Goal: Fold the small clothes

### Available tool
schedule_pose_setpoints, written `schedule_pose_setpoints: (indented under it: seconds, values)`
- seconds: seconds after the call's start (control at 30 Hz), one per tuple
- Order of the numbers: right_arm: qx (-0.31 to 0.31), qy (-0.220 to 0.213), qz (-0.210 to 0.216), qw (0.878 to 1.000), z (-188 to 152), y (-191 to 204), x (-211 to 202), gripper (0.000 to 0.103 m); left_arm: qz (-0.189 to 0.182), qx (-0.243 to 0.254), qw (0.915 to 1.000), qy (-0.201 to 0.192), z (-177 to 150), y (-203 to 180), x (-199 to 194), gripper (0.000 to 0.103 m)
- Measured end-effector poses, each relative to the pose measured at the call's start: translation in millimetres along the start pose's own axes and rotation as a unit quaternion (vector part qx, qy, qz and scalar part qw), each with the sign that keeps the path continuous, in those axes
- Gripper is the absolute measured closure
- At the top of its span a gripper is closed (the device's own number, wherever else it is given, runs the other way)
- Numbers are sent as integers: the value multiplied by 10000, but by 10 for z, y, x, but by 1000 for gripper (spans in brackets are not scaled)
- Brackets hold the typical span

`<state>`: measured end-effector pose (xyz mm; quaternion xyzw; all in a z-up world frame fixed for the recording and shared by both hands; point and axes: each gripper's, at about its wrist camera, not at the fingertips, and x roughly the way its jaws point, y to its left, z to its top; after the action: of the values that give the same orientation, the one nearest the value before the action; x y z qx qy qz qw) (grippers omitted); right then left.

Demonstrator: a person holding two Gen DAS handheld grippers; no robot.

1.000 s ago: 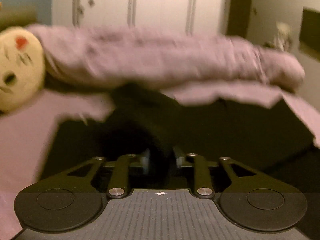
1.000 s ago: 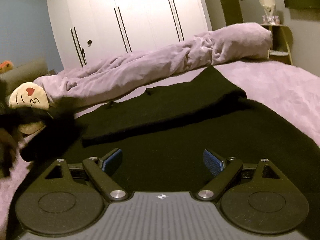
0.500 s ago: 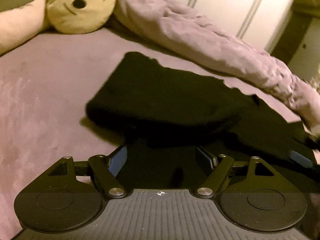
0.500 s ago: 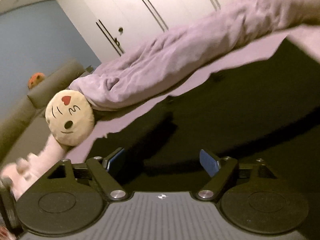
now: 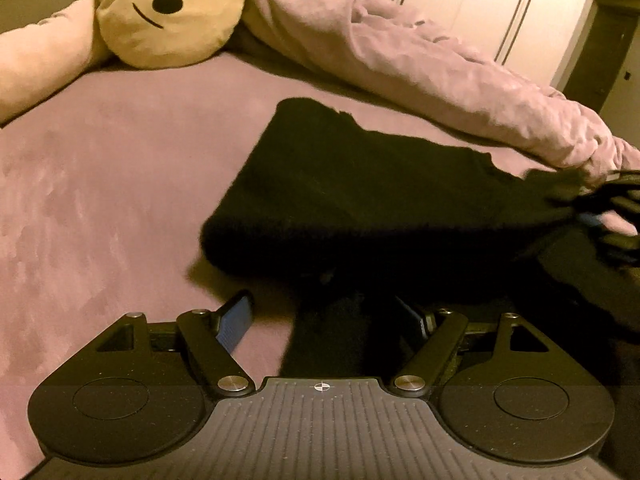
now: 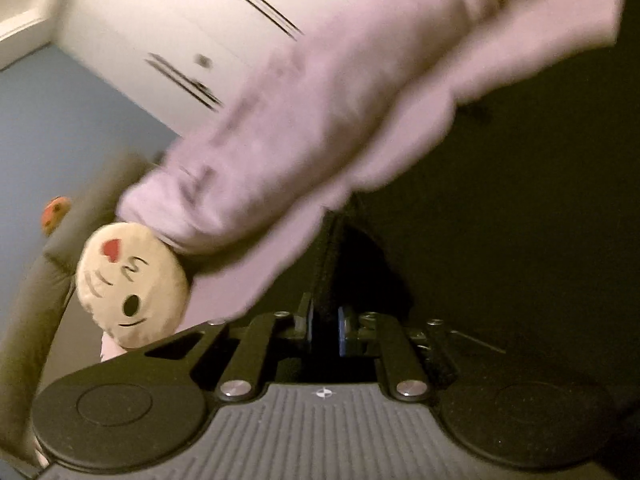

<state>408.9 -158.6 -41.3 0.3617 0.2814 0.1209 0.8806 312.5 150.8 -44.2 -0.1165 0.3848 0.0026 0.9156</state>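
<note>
The black garment [image 5: 360, 184] lies on the purple bed [image 5: 100, 200], in front of the round face pillow [image 5: 172, 8], with one part folded over. The right gripper [image 6: 325, 330] is pinched tight on a black edge, probably to pull that side over. The left gripper [image 5: 332, 320] has its fingers wide apart at the near edge, maybe ready to grab.

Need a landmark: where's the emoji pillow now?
Left wrist view, upper left: the emoji pillow lies on the bed, against the rolled blanket, beyond the black garment.
</note>
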Motion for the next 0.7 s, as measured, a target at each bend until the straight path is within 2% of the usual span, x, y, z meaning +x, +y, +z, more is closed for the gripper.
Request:
schedule_pose_setpoints:
  seconds: [0.13, 0.23, 0.3, 0.37, 0.47, 0.5, 0.57, 0.7]
  values:
    - [-952, -648, -78, 9933, 147, 104, -562, 93, 135, 185, 9997, -30, 37, -124, 2, 22]
    - [-1296, -820, -306, 9877, 225, -31, -847, 93, 179, 213, 9995, -140, 108, -263, 28, 24]
    - [-1193, -705, -563, 9888, 254, -213, -918, 91, 399, 156, 9991, -79, 145, -330, 101, 38]
    - [-881, -469, -792, 9919, 243, -487, -942, 87, 453, -77, 9989, 45, 164, -334, 159, 43]
    - [-342, -120, -931, 9950, 190, -865, -931, 80, 371, -482, 9981, 69, 130, -264, 140, 37]
    - [-208, -97, -926, 9954, 170, -945, -940, 76, 292, -467, 9985, 42, 111, -262, 123, 30]
    - [-38, -136, -847, 9963, 154, -1054, -945, 67, 239, -231, 9994, 16, 67, -309, 105, 25]
    - [264, -98, -533, 9982, 175, -1105, -826, 65, 542, 240, 9982, 73, 25, -450, 177, 26]
